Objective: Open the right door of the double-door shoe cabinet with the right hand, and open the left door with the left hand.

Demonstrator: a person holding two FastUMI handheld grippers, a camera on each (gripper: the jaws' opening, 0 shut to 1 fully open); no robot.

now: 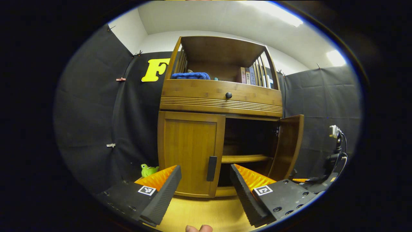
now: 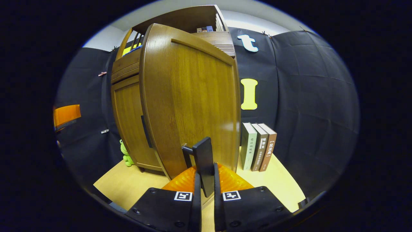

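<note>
Fingers first: the right gripper (image 2: 205, 190) has its fingers pinched on the right door's handle (image 2: 204, 165), a dark upright bar low in the middle of the right gripper view. The left gripper (image 1: 206, 190) has its fingers spread wide at the bottom of the left gripper view, with nothing between them.

Now the big piece. The shoe cabinet (image 1: 222, 96) fills the centre of the left gripper view, standing on the desk (image 1: 206, 212), with an open shelf on top and a knobbed drawer (image 1: 228, 95) below it. The right door (image 1: 287, 145) is already swung well out at centre right, and a dark interior with a shelf board shows behind it. In the right gripper view that door looms large across the middle. The left door (image 1: 190, 151) sits shut, flush with the frame.

Here's what the next move hinges on: the left door's handle (image 1: 211, 168) is a dark vertical bar near that door's inner edge, straight ahead of the spread fingers, just above the gap and nearly centred, a touch right. Its long axis runs up and down, so the fingers look set to close on it from either side. The left gripper is the near one; the right is occupied. By my read the right half is done and the left still waits.

Smaller bits: three books (image 2: 259, 146) stand right of the cabinet, a blue towel (image 1: 190, 76) lies on the upper shelf, and a green toy frog (image 1: 148, 169) sits lower left.
</note>
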